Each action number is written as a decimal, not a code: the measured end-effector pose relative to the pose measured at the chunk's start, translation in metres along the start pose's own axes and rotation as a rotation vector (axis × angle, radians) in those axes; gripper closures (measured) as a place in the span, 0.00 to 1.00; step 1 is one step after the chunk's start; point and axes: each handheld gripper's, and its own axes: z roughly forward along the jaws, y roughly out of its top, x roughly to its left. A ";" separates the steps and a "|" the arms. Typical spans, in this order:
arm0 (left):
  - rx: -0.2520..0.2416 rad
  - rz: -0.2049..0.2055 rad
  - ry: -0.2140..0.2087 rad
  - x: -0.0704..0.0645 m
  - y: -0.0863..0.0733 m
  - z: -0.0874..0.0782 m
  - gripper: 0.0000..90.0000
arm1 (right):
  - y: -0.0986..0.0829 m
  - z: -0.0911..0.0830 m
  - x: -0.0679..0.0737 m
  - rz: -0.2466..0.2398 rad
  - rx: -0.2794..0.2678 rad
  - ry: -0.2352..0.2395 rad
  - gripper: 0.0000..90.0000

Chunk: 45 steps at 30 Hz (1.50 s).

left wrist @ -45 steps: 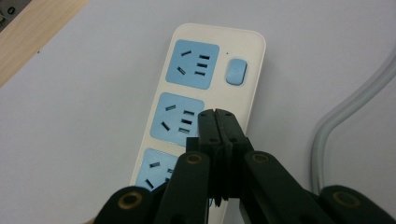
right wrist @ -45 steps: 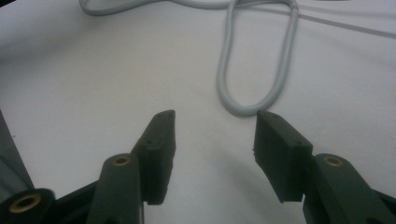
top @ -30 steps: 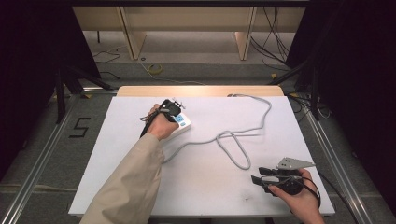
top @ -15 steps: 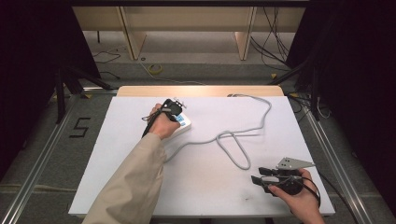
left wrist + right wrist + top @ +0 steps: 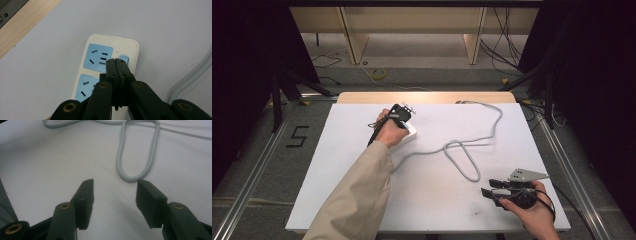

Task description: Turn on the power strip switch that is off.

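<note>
Two grippers on our white table (image 5: 337, 165). Item: left gripper (image 5: 116, 62), jaws clenched together with nothing between them, tips poised over the power strip (image 5: 130, 50) just beside its small blue switch (image 5: 124, 60); whether they touch it we cannot tell. Item: power strip, cream with blue sockets, lying toward the far left of the table, largely covered by our left hand (image 5: 389, 132) in the high view. Item: grey cable (image 5: 472, 172), running from the strip in a loop across mid-table to the far edge; its loop lies just ahead of the right gripper (image 5: 113, 192). Item: right gripper, jaws released and spread wide, empty, near the table's front right corner. Versus the earlier frames: both grippers, strip and cable unchanged in place
</note>
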 end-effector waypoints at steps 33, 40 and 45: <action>-0.047 -0.008 -0.022 -0.007 0.002 0.020 1.00 | 0.000 0.000 0.000 -0.001 0.002 0.001 0.55; -0.045 -0.007 -0.020 -0.008 0.003 0.021 1.00 | 0.000 0.000 0.000 -0.001 0.004 0.002 0.55; -0.036 0.002 -0.011 -0.008 0.002 0.021 1.00 | 0.000 0.000 0.000 -0.001 0.003 0.001 0.55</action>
